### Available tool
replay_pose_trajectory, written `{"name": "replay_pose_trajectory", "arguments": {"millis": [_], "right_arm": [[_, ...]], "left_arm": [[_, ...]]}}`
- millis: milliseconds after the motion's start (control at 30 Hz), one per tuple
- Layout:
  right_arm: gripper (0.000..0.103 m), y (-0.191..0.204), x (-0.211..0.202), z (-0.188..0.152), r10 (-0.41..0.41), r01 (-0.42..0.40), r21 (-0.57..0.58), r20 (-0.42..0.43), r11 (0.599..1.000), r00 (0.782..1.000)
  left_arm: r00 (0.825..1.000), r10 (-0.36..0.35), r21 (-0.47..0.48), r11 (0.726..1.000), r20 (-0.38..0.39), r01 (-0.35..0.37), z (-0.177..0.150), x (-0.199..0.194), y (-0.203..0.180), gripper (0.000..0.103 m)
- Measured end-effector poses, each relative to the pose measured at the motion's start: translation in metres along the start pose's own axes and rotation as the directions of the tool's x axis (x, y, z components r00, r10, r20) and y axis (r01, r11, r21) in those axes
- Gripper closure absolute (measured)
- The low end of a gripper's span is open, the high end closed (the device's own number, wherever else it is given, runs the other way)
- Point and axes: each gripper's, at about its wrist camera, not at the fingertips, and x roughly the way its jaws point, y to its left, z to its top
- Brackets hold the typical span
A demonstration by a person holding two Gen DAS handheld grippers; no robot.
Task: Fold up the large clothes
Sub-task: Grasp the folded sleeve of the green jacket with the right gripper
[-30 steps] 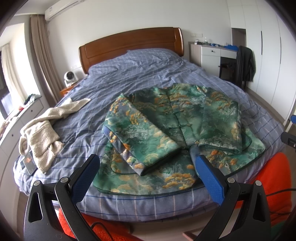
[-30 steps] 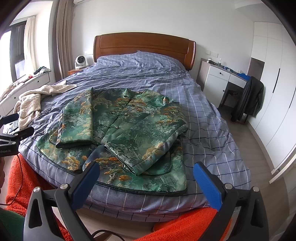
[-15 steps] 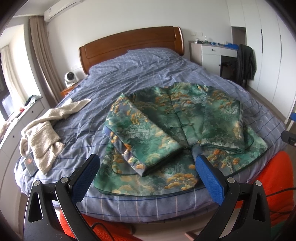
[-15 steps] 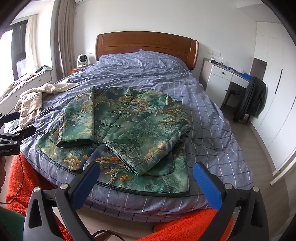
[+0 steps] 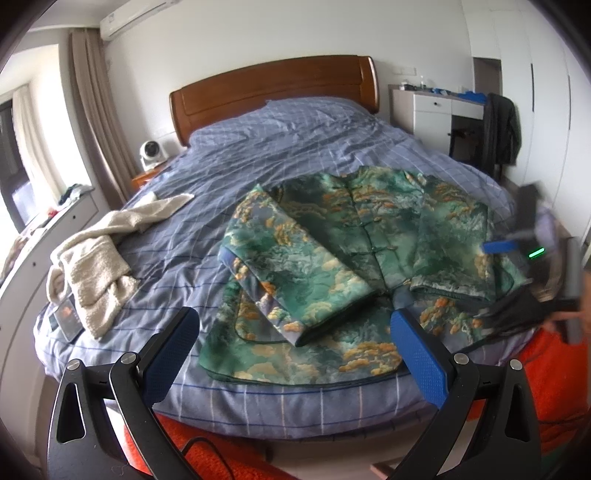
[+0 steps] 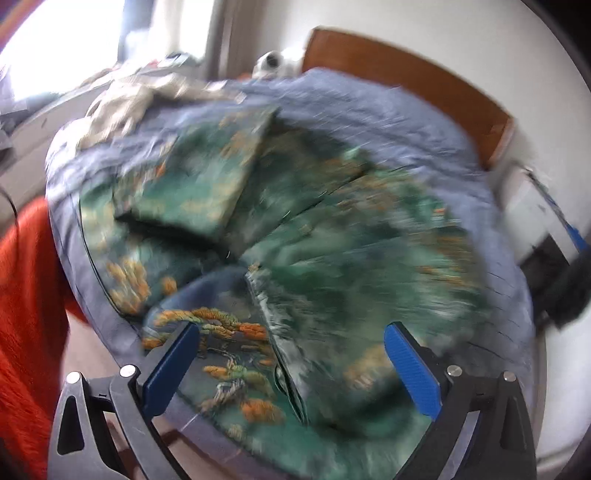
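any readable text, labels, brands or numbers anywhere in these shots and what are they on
No text can be read in either view.
Small card or phone lying beside the cream towel on the bed: a printed face, too small to read.
Air conditioner above the curtain: no legible marking.
Green light on the right gripper: a plain lit bar, not a character.
Green patterned jacket: pattern only; the right wrist view is motion-blurred.

Left tool (image 5: pixel 293 352): jaws spread wide, nothing between the blue pads (image 5: pixel 419 360), level and steady. Right tool (image 6: pixel 291 365): jaws likewise wide apart and empty, its view motion-blurred and tilted. Right tool (image 5: pixel 532 266) also showed blurred off the left tool's right side.
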Motion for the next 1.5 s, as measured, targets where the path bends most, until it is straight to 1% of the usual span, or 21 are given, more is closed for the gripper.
{"name": "replay_pose_trajectory", "arguments": {"millis": [100,133,167,200,233,267,300,333,467,633,700,833,967,1067,1167,1233,1300,1333,1400,1433,1500], "right_arm": [[0.005,-0.005,0.049,-0.010,-0.057,0.054,-0.037,-0.075,0.998,0.996],[0.018,-0.009,0.058,-0.013,-0.052,0.049,-0.025,-0.093,0.998,0.994],[0.025,-0.018,0.069,-0.019,-0.016,0.018,0.016,-0.120,1.000,0.993],[0.041,-0.026,0.069,-0.021,0.024,-0.017,0.060,-0.119,0.998,0.993],[0.067,-0.034,0.062,-0.022,0.068,-0.057,0.106,-0.105,0.993,0.992],[0.082,-0.040,0.052,-0.020,0.099,-0.086,0.142,-0.087,0.986,0.991],[0.093,-0.044,0.041,-0.018,0.080,-0.068,0.164,-0.069,0.984,0.994],[0.093,-0.048,0.025,-0.016,0.039,-0.030,0.181,-0.044,0.983,0.998],[0.093,-0.088,-0.056,-0.013,-0.018,-0.021,0.342,0.109,0.940,0.994],[0.093,-0.155,-0.145,-0.030,-0.204,0.060,0.533,0.215,0.844,0.955],[0.093,-0.190,-0.172,-0.047,-0.272,0.077,0.621,0.225,0.780,0.936],[0.093,-0.260,-0.181,-0.091,-0.351,0.097,0.768,0.173,0.633,0.920],[0.093,-0.325,-0.155,-0.166,-0.365,0.115,0.901,0.051,0.419,0.930],[0.093,-0.349,-0.119,-0.214,-0.361,0.204,0.923,-0.077,0.327,0.929],[0.090,-0.362,-0.094,-0.262,-0.300,0.235,0.947,-0.163,0.221,0.940],[0.075,-0.364,-0.079,-0.287,-0.289,0.278,0.945,-0.222,0.171,0.931],[0.069,-0.360,-0.070,-0.305,-0.292,0.371,0.922,-0.328,0.108,0.899],[0.069,-0.357,-0.072,-0.311,-0.304,0.389,0.916,-0.346,0.093,0.887],[0.069,-0.347,-0.091,-0.309,-0.350,0.369,0.923,-0.311,0.110,0.884],[0.069,-0.336,-0.100,-0.296,-0.387,0.342,0.926,-0.260,0.160,0.885],[0.068,-0.320,-0.109,-0.271,-0.403,0.250,0.930,-0.126,0.271,0.906]], "left_arm": [[1.000,0.018,0.005,1.000,-0.008,-0.018,-0.005,0.002,-0.003,0.000],[1.000,0.022,0.002,1.000,-0.014,-0.022,-0.006,0.004,-0.004,0.000],[0.999,0.023,-0.001,1.000,-0.022,-0.023,-0.006,0.006,-0.006,0.000],[0.999,0.025,-0.006,1.000,-0.032,-0.025,-0.007,0.008,-0.006,0.000],[0.999,0.027,-0.010,1.000,-0.039,-0.027,-0.007,0.009,-0.008,0.000],[0.999,0.028,-0.014,0.999,-0.042,-0.029,-0.007,0.008,-0.013,0.000],[0.999,0.029,-0.018,0.999,-0.043,-0.030,-0.007,0.006,-0.017,0.000],[0.999,0.027,-0.024,0.999,-0.042,-0.028,-0.007,0.007,-0.018,0.000],[0.999,0.015,-0.030,0.999,-0.038,-0.016,-0.006,0.006,-0.026,0.000],[0.999,0.009,-0.005,1.000,-0.034,-0.009,-0.004,0.005,-0.037,0.000],[1.000,0.010,-0.004,1.000,-0.028,-0.011,-0.004,0.003,-0.039,0.000],[0.999,0.007,-0.021,1.000,-0.032,-0.008,-0.004,0.003,-0.038,0.000],[0.999,0.005,-0.024,1.000,-0.052,-0.006,-0.004,0.006,-0.038,0.000],[0.999,0.020,-0.014,1.000,-0.050,-0.021,-0.002,0.006,-0.040,0.000],[0.999,0.031,-0.008,0.999,-0.042,-0.031,0.000,0.006,-0.042,0.000],[0.998,0.035,-0.002,0.999,-0.045,-0.035,0.000,0.008,-0.042,0.000],[0.997,0.045,0.007,0.999,-0.055,-0.044,-0.002,0.011,-0.043,0.000],[0.997,0.050,0.013,0.999,-0.058,-0.049,-0.002,0.013,-0.043,0.000],[0.996,0.056,0.024,0.998,-0.065,-0.055,-0.004,0.017,-0.044,0.000],[0.996,0.053,0.026,0.998,-0.069,-0.051,-0.004,0.019,-0.044,0.000],[0.996,0.039,0.031,0.999,-0.074,-0.037,-0.005,0.025,-0.045,0.000]]}}
